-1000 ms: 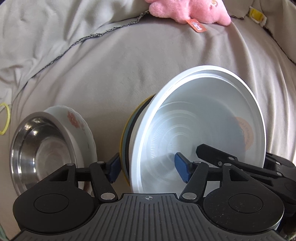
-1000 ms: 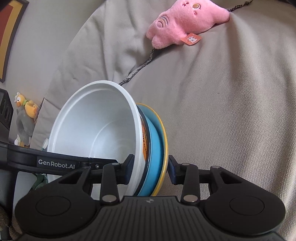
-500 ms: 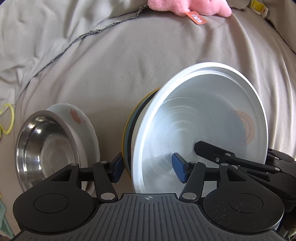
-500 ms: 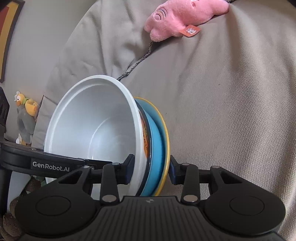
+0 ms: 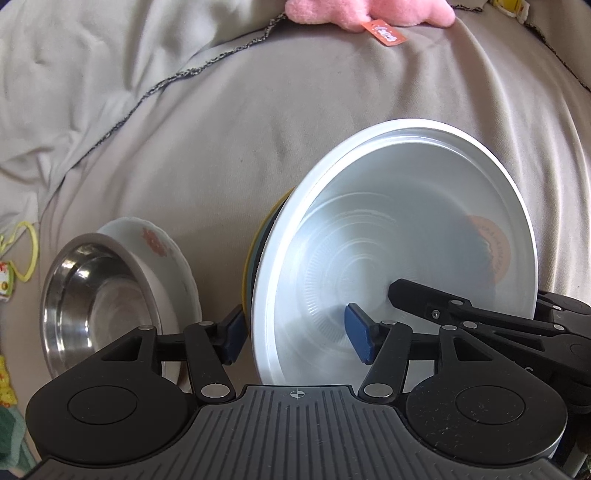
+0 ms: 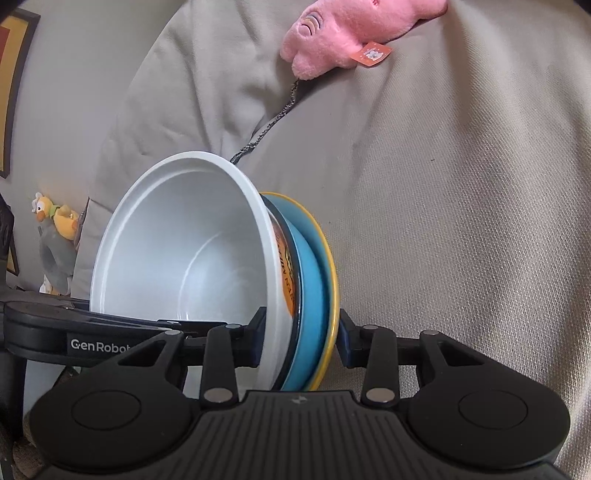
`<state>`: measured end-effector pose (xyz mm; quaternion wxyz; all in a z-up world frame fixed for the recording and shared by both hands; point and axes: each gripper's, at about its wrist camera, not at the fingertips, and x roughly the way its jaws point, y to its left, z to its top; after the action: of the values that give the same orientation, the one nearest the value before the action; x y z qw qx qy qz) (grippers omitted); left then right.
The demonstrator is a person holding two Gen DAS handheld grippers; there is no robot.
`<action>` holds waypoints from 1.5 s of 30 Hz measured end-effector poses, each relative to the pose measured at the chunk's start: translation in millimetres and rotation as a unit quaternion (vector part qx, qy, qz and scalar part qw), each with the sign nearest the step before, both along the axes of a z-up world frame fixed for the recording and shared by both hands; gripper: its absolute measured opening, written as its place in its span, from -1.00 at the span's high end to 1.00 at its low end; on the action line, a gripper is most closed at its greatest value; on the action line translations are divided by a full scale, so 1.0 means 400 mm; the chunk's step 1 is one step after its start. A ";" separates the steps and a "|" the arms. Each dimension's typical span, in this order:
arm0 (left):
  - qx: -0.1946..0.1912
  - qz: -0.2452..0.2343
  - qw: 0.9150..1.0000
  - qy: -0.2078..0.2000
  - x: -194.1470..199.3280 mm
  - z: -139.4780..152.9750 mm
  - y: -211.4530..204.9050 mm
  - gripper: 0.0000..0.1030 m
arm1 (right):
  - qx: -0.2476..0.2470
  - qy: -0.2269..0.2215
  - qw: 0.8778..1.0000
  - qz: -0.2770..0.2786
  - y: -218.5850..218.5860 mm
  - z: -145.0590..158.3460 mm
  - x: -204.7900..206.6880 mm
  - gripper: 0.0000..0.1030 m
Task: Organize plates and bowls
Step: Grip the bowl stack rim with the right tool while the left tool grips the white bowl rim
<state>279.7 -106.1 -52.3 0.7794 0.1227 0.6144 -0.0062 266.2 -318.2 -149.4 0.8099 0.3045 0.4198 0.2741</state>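
Right claw (image 6: 299,341) clenched on a tilted stack over the grey bed cover (image 6: 461,206): white bowl (image 6: 184,243) nested against a blue plate (image 6: 312,295) and a yellow plate (image 6: 330,258). Left claw (image 5: 295,328) released, straddling the white bowl's near rim, pads clear of it. Further left, lying on the cover, a steel bowl (image 5: 88,295) inside a flowered white bowl (image 5: 162,254). Pink plush toy (image 6: 354,29) beyond.

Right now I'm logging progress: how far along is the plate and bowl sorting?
Partly done. A steel bowl already sits nested in a floral bowl. In hand: the right hand-held gripper clamps a stack, white bowl on blue plate and yellow plate, while the left hand-held gripper straddles its rim, open. Left: setting that stack down.
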 end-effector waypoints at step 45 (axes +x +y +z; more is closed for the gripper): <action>-0.030 -0.027 0.999 -0.036 -0.035 -0.005 0.022 -0.22 | -0.028 0.006 1.000 0.006 0.028 0.025 0.002 0.25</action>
<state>265.9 -97.5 -54.1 0.8039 0.1159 0.5818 -0.0413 267.2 -307.1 -139.3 0.8141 0.2805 0.4337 0.2655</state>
